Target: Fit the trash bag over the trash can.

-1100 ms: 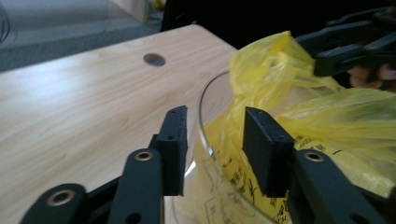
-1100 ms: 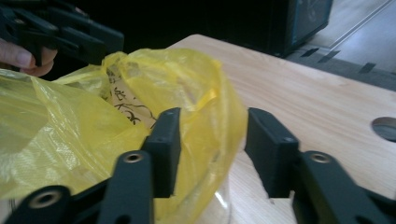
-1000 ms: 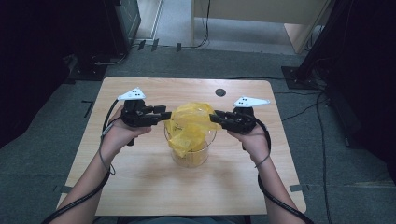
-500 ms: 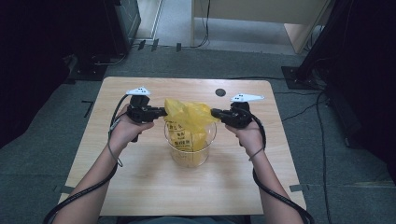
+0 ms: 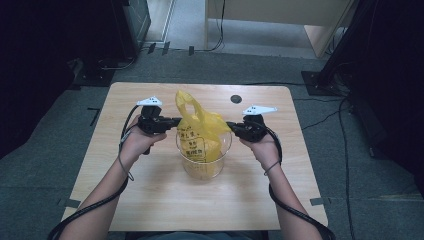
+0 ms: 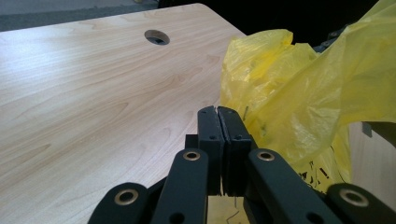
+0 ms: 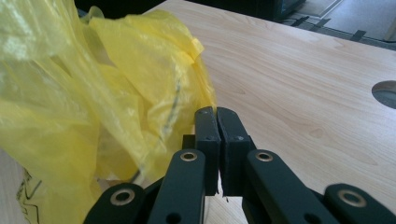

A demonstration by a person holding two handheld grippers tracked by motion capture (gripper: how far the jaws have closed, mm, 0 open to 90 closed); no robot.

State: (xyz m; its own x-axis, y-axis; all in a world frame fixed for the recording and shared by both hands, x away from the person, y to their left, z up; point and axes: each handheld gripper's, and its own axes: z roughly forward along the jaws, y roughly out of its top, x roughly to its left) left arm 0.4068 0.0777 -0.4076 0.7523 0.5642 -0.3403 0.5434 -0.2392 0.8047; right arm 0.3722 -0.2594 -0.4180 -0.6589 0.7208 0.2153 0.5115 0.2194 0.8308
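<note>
High view | step: lining clear tub (image 5: pixel 204 159) with yellow bag (image 5: pixel 200 131) | left gripper (image 5: pixel 176 120), right gripper (image 5: pixel 231 125): jaws pinched together at bag's edges (film between them unclear) | next: spread rim over tub.

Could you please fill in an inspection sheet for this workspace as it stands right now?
Surface: light wooden table with a round cable hole near its far edge.
Job's things: yellow plastic bag standing in a clear container at mid-table, its handle loops sticking up above the rim.
Clutter: nothing seen on the table.
Grippers: left gripper and right gripper sit at opposite sides of the bag, level with the rim; the gripper views show both pairs of jaws shut, beside the plastic, with nothing visibly between them.
Cables: a black cable trails from each gripper along the forearm.
Surroundings: grey floor, dark equipment at both sides, floor cables at right.
</note>
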